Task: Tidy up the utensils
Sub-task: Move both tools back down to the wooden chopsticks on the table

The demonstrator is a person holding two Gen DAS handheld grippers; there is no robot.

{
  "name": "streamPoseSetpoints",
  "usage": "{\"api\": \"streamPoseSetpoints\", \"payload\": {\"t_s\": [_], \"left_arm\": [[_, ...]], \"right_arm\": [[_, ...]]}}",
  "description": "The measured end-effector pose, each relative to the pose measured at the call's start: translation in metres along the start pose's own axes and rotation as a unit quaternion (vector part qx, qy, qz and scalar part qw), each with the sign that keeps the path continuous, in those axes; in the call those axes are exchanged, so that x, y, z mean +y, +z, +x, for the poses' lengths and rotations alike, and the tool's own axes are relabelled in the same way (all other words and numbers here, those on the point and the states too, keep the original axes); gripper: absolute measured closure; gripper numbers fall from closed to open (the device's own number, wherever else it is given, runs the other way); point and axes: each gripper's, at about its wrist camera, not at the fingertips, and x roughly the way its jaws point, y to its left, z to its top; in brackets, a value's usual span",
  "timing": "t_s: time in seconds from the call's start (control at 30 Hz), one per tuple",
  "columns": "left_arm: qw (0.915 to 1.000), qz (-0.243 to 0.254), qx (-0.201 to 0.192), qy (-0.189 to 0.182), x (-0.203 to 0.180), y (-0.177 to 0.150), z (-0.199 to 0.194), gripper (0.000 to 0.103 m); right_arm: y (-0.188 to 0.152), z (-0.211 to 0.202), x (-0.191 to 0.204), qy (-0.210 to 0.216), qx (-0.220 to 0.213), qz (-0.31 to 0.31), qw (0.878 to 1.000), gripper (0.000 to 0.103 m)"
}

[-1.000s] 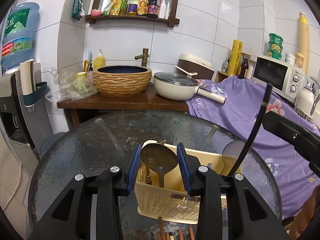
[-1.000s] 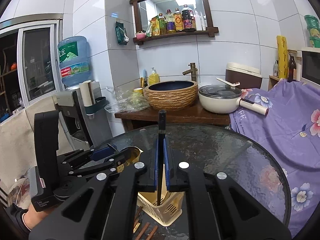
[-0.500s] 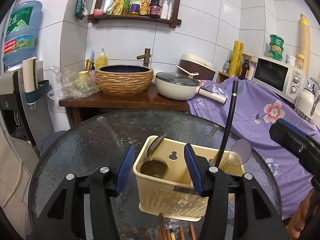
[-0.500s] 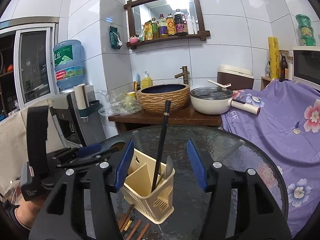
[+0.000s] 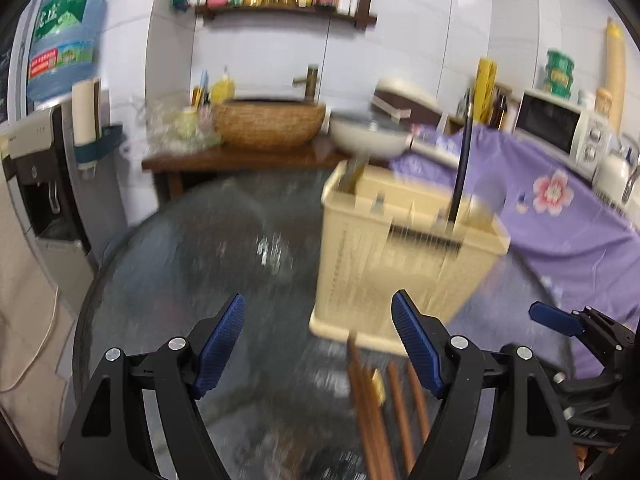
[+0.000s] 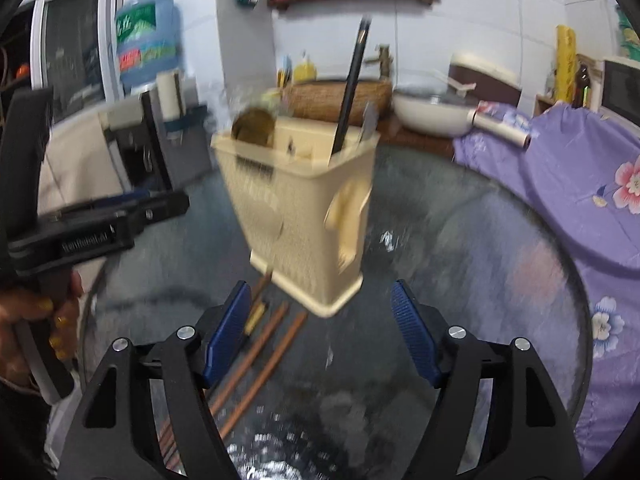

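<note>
On the glass table (image 6: 460, 240), the chopsticks (image 6: 260, 344) lie in front of the basket (image 6: 296, 208). Both the left gripper (image 5: 318, 344) and right gripper (image 6: 320, 332) have just been opening, nothing between them. I think one should go down slowly and pinch one stick in its middle.

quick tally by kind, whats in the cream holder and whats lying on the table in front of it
cream plastic utensil holder: 1
utensils standing in it: 3 (brown ladle, black-handled utensil, grey metal piece)
brown wooden chopsticks on the glass table: about 4, blurred
total: about 8
</note>
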Motion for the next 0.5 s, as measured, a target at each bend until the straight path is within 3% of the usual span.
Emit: {"api": "streamPoseSetpoints", "payload": {"t_s": [0.2, 0.5], "left_arm": [[0.9969, 0.039, 0.066, 0.014, -0.001, -0.046, 0.013, 0.032], [0.9891, 0.092, 0.115, 0.001, -0.020, -0.080, 0.023, 0.042]], "right_arm": [[-0.040, 0.032, 0.018, -0.004, 0.071, -0.017, 0.997, 0.031], [-0.053, 0.048, 0.036, -0.013, 0.108, -0.047, 0.993, 0.031]]}}
